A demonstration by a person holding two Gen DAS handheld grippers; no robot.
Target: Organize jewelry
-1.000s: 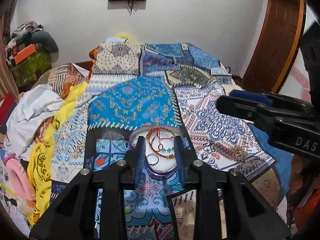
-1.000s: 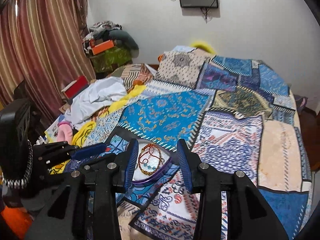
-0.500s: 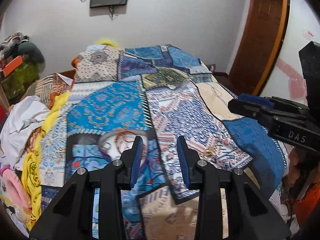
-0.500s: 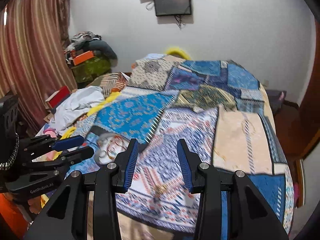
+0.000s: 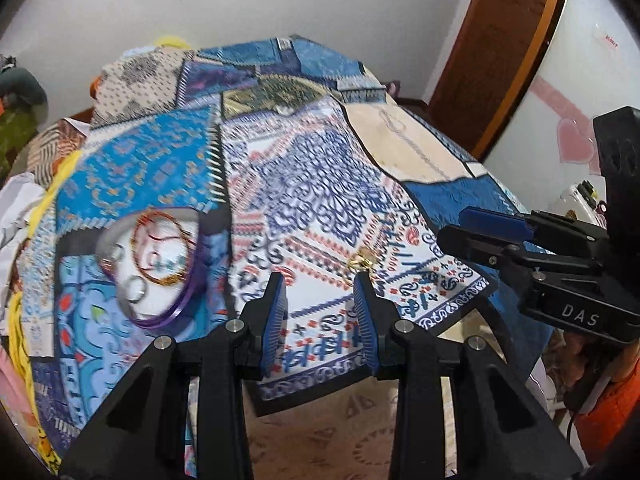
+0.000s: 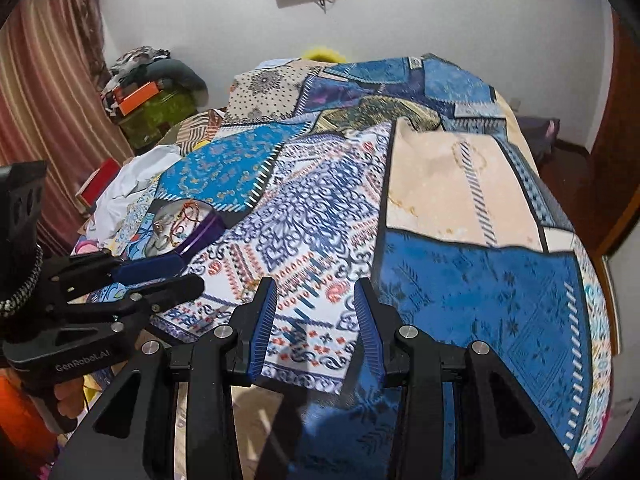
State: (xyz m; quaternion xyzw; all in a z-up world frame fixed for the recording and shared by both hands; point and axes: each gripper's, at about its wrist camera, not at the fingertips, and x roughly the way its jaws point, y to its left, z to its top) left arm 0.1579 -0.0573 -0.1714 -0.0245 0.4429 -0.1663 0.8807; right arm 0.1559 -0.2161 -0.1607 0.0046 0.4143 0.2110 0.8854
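Left gripper [image 5: 320, 312]: jaws apart, empty — above the bedspread [image 5: 320, 184].
Right gripper [image 6: 316, 320]: jaws apart, empty.
Gold piece [image 5: 362, 261]: on the bedspread, just beyond the left gripper's fingertips.
Tray [image 5: 176, 312]: to the left — holds bangles [image 5: 160, 246] and rings [image 5: 134, 289].

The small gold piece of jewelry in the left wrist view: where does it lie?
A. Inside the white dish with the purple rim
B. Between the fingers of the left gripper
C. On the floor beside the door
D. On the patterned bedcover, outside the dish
D: the small gold piece lies on the patterned bedcover, well apart from the dish that holds the bangles, and ahead of the empty left gripper.
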